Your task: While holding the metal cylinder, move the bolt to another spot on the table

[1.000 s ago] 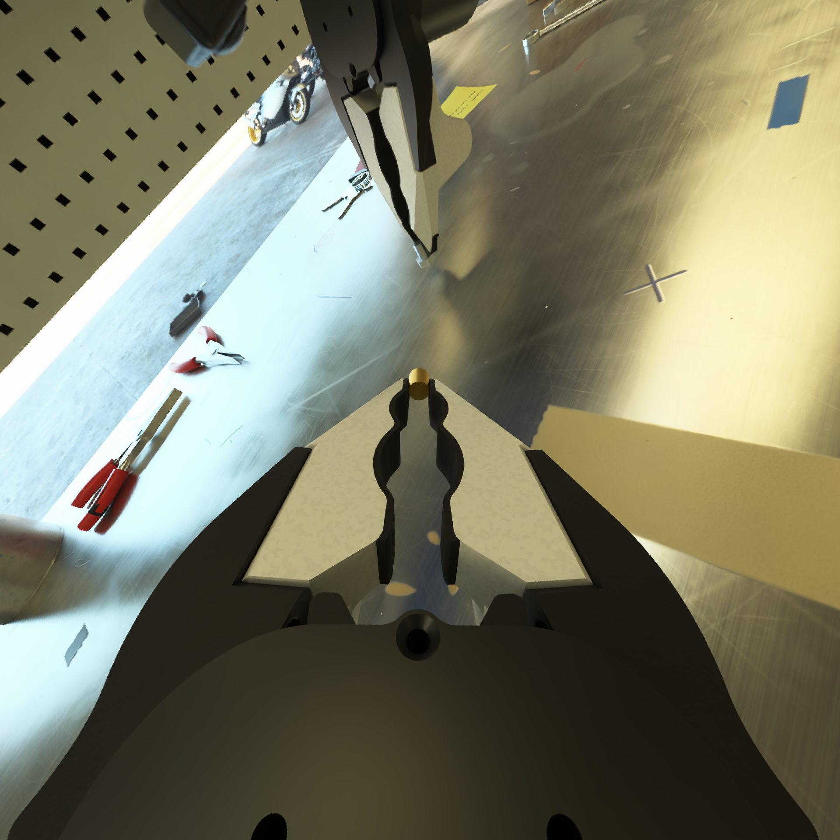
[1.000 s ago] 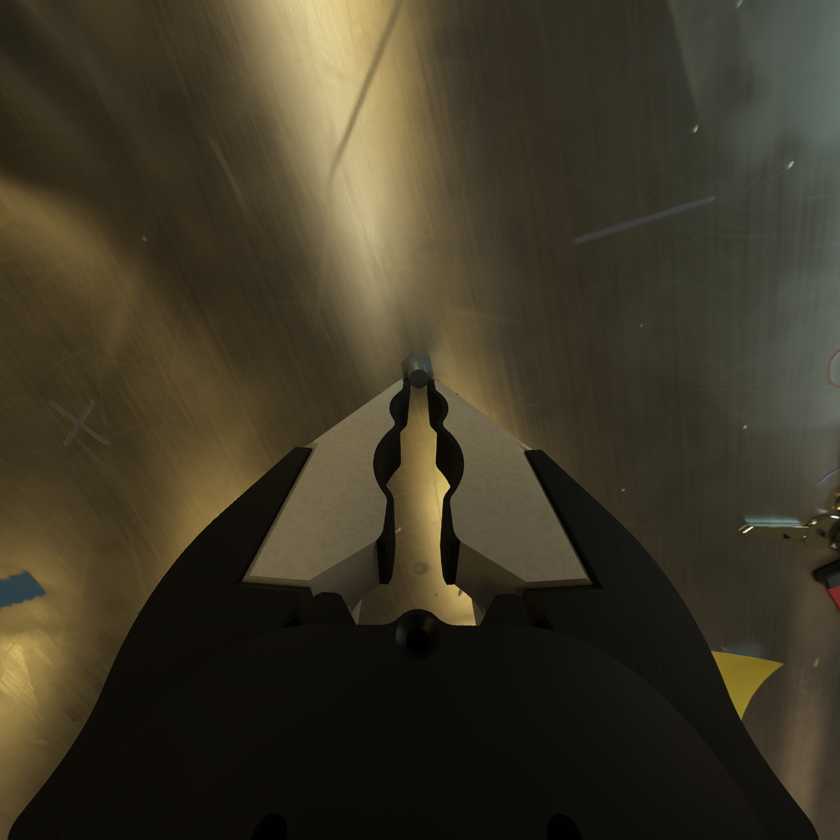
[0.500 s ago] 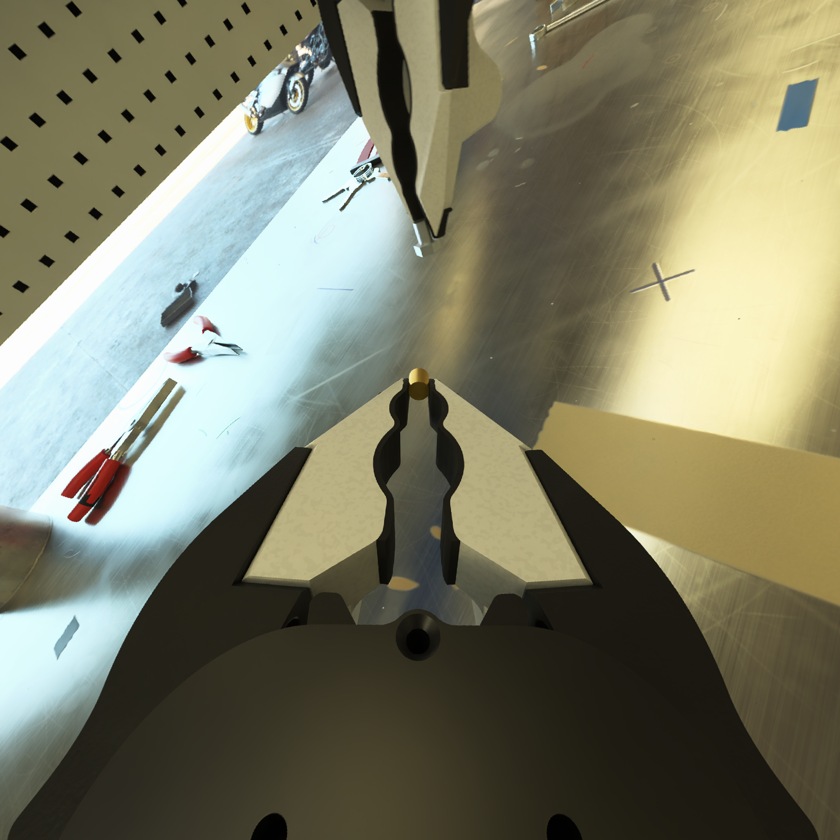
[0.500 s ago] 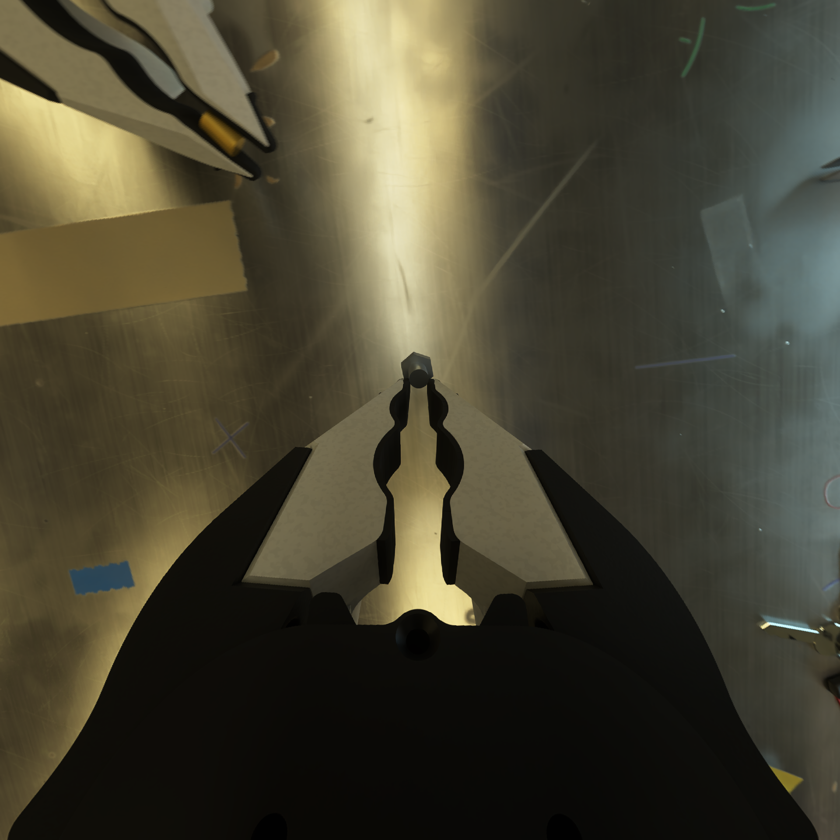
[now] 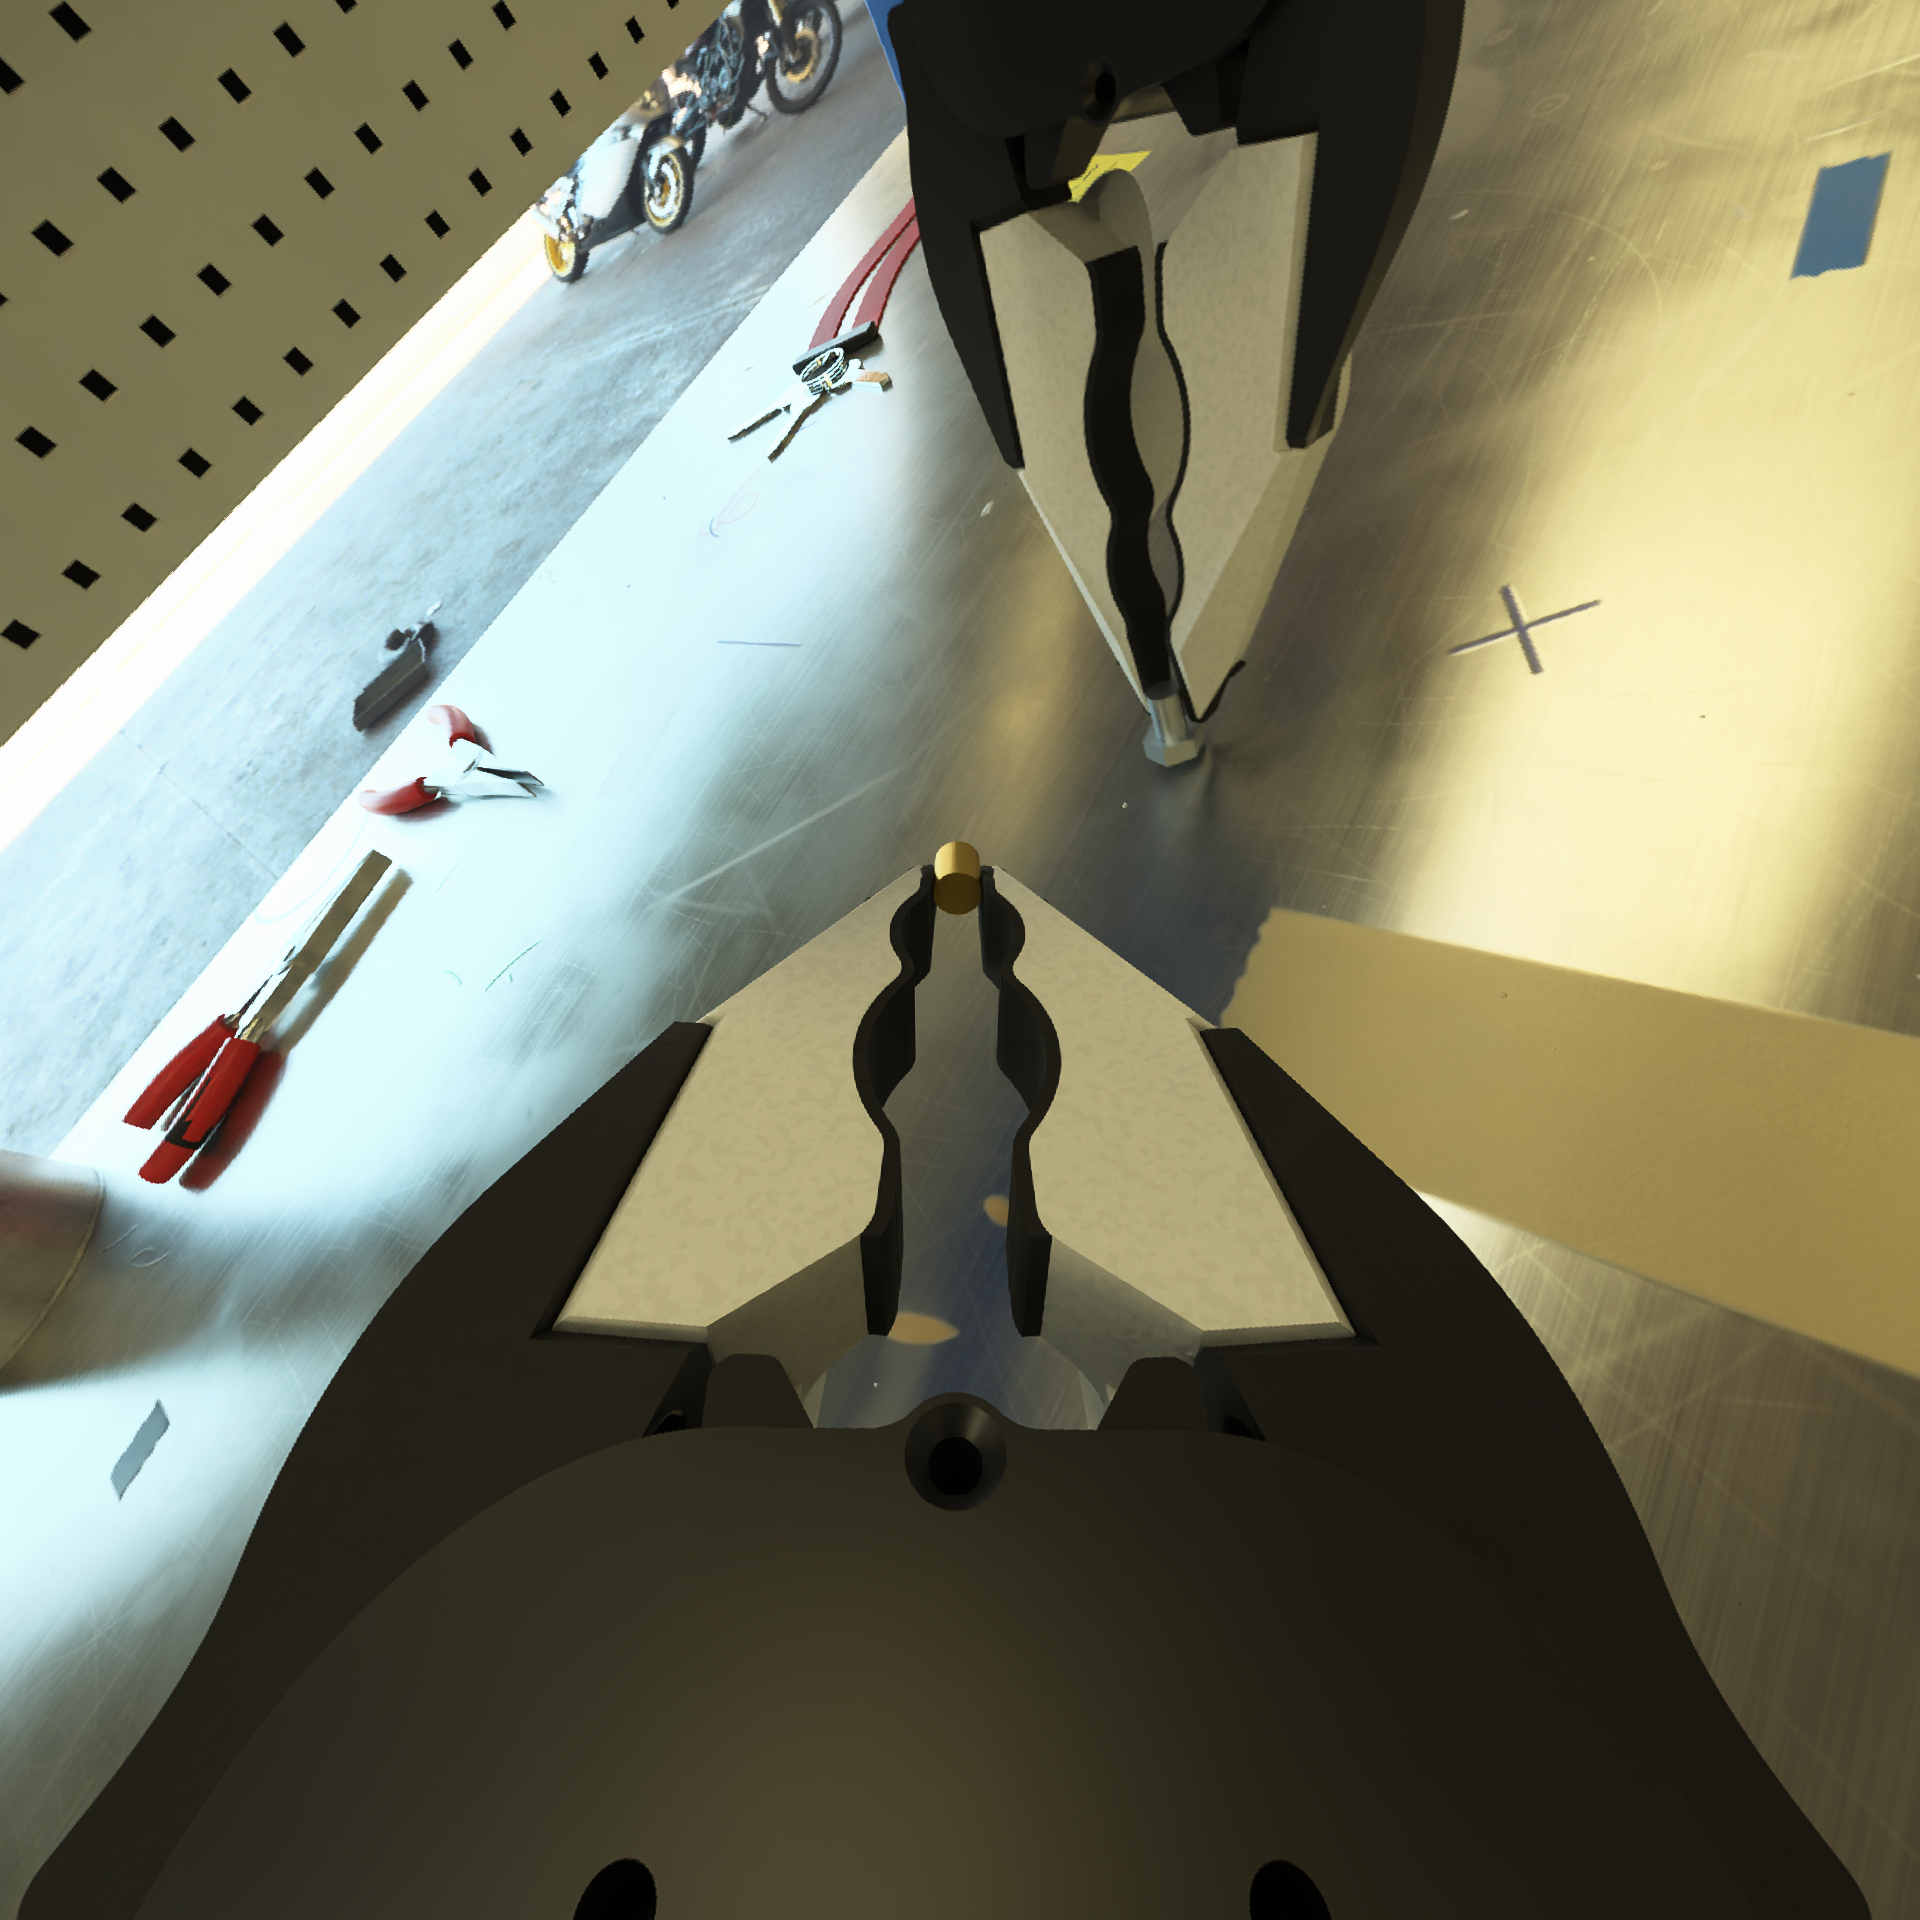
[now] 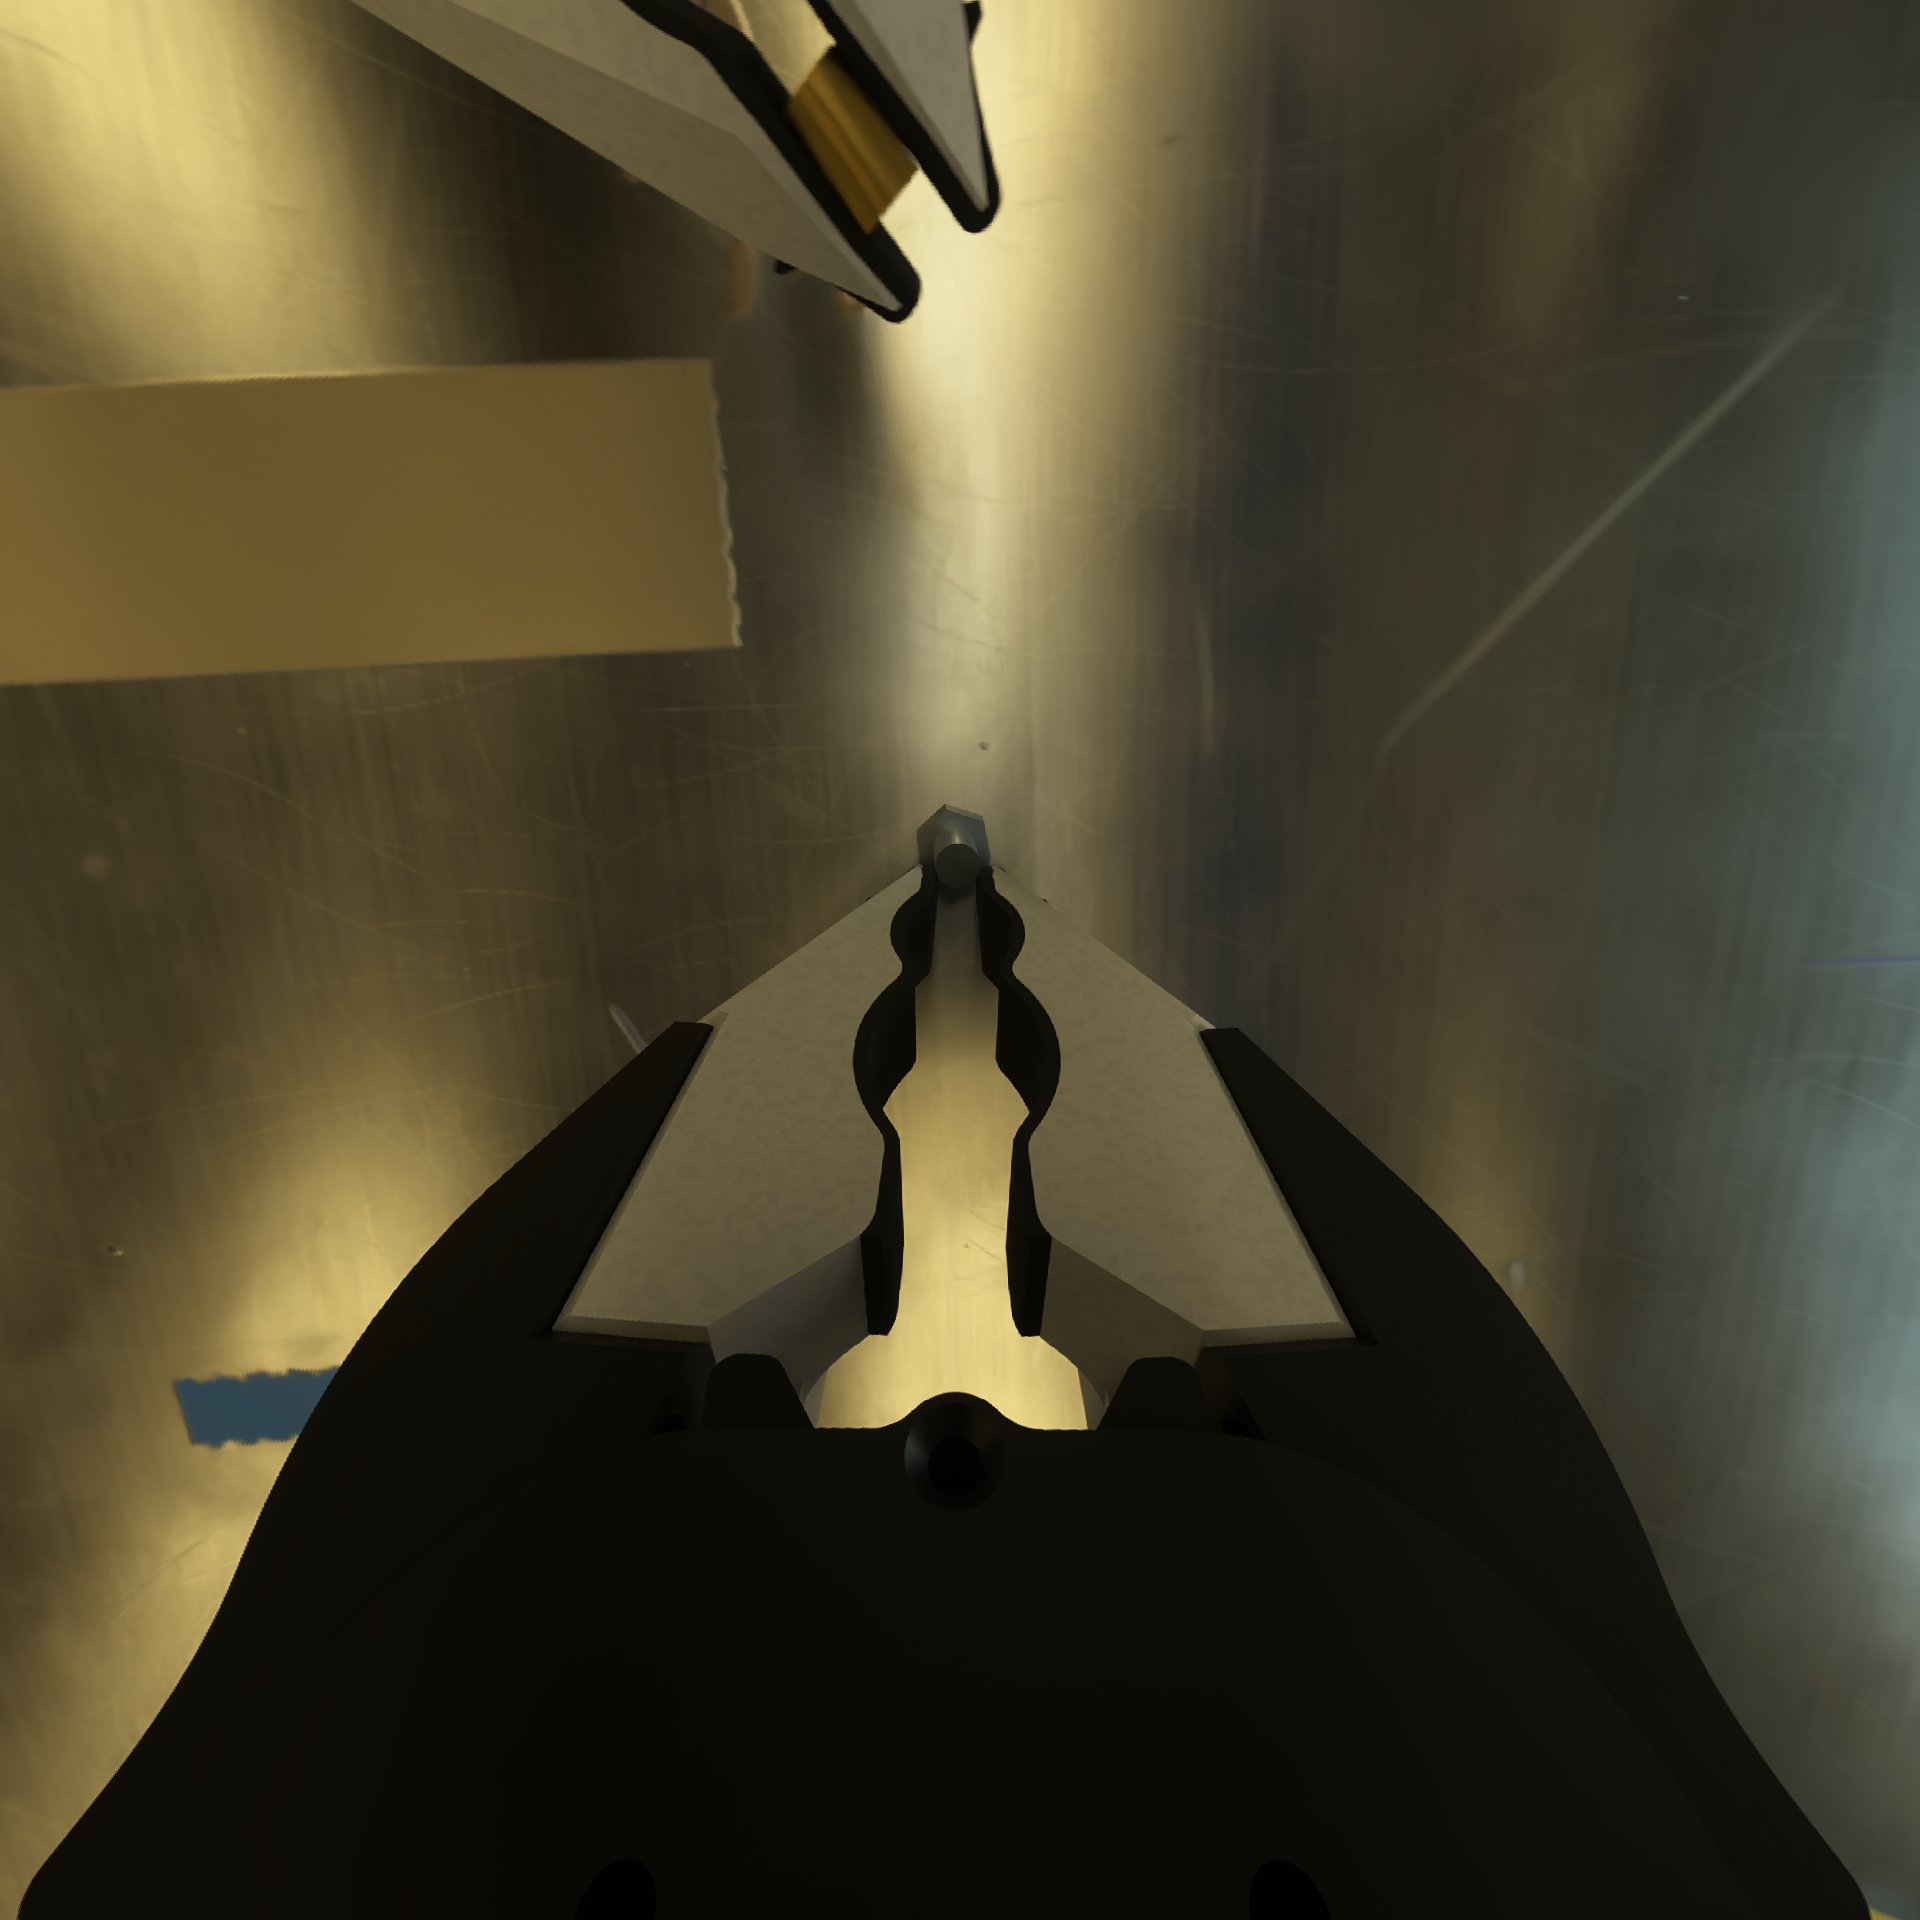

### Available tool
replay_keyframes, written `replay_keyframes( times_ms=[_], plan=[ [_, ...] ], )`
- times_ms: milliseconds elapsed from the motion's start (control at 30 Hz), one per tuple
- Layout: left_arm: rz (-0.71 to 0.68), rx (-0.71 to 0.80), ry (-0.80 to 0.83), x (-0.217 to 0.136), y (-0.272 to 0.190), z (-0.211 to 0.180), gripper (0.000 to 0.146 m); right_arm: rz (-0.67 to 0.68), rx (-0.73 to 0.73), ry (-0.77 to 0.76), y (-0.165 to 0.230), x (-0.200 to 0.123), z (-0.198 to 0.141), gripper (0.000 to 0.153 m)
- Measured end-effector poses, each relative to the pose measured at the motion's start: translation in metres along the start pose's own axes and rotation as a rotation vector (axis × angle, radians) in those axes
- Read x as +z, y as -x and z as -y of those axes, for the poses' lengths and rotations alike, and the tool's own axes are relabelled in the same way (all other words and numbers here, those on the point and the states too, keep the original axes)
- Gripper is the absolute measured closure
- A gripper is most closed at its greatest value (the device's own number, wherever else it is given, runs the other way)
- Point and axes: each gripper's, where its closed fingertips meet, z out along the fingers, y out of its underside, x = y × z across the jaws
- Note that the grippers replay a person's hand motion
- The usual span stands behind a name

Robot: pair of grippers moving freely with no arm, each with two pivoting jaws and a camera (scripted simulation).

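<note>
The left hand-held gripper [image 5: 956, 883] is clamping the brass metal cylinder [image 5: 956, 879] at its fingertips, most of its length hidden between them. Beyond the cylinder, the right hand-held gripper [image 5: 1174, 698] is pinching the bolt [image 5: 1171, 734], head down against the tabletop [image 5: 1558, 831]; its shank is mostly covered.

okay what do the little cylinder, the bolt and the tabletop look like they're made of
Cylinder: likely brass, a satin yellow-gold with faint lengthwise bands. Bolt: probably plain steel, grey and smooth, hex head down. Table: seemingly brushed sheet metal, with fine scratches and broad glare.
</note>
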Motion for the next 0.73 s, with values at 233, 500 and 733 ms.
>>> replay_keyframes(
  times_ms=[233,500,733],
  plan=[
    [0.014,0.002,0.003,-0.003,0.002,-0.002,0.139,0.031,0.084,-0.115,-0.002,-0.030,0.002,0.117],
    [0.018,-0.008,0.011,-0.007,0.007,-0.008,0.139,-0.032,0.100,-0.135,-0.010,-0.059,-0.023,0.113],
    [0.008,0.026,0.035,-0.004,0.001,-0.010,0.139,-0.053,-0.099,-0.032,-0.002,-0.026,-0.011,0.114]
  ],
)
